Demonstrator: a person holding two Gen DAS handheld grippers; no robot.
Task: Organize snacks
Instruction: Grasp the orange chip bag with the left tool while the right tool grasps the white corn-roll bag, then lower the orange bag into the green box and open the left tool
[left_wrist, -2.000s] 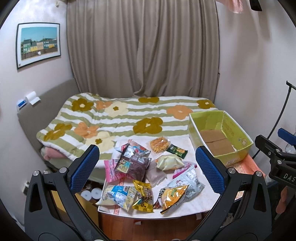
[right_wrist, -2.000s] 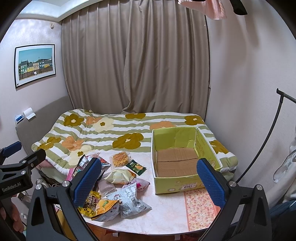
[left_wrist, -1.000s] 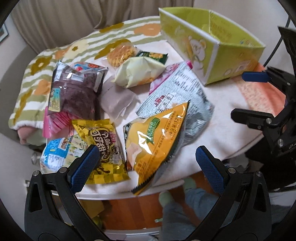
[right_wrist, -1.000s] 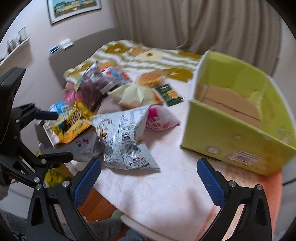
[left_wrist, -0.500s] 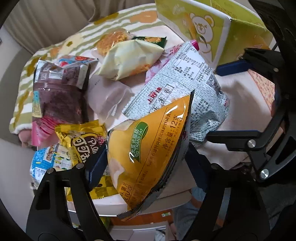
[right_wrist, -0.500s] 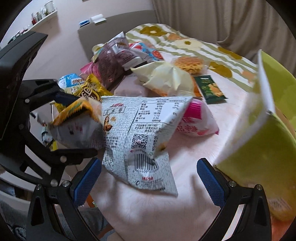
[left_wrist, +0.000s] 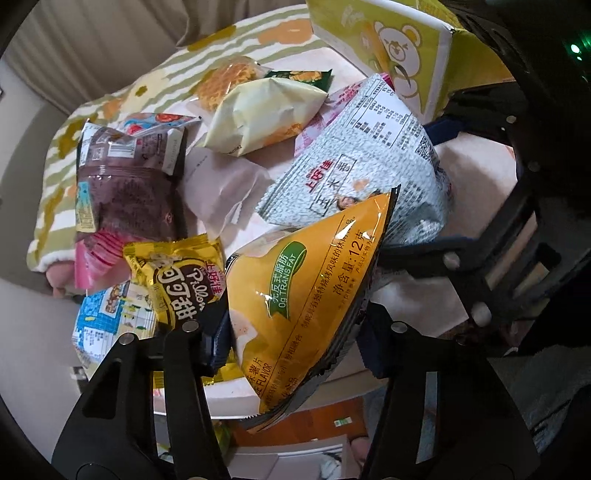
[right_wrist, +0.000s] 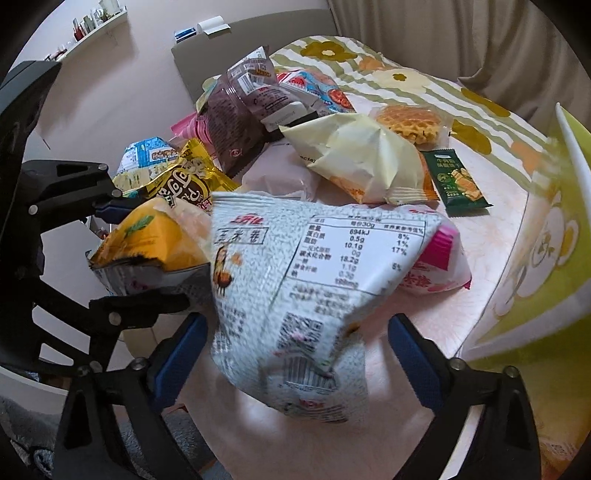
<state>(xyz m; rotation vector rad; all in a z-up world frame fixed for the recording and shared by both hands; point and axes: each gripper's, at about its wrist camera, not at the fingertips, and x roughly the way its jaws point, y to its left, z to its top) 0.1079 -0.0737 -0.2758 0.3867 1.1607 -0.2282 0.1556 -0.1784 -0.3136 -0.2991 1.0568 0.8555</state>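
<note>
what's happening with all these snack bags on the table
A person with a claw in each hand is sorting snacks. The left claw is shut on the orange chip bag at the table's near edge. The right claw is open, its fingers on either side of the white-grey snack bag. The green box waits beside the pile, which is still on the table.

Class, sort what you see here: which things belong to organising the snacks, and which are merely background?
Job:
orange foil chip bag
grey-white printed snack bag
pale yellow crinkled bag
green cardboard box
left tongs
right tongs

Background:
flowered striped blanket
beige curtain
</note>
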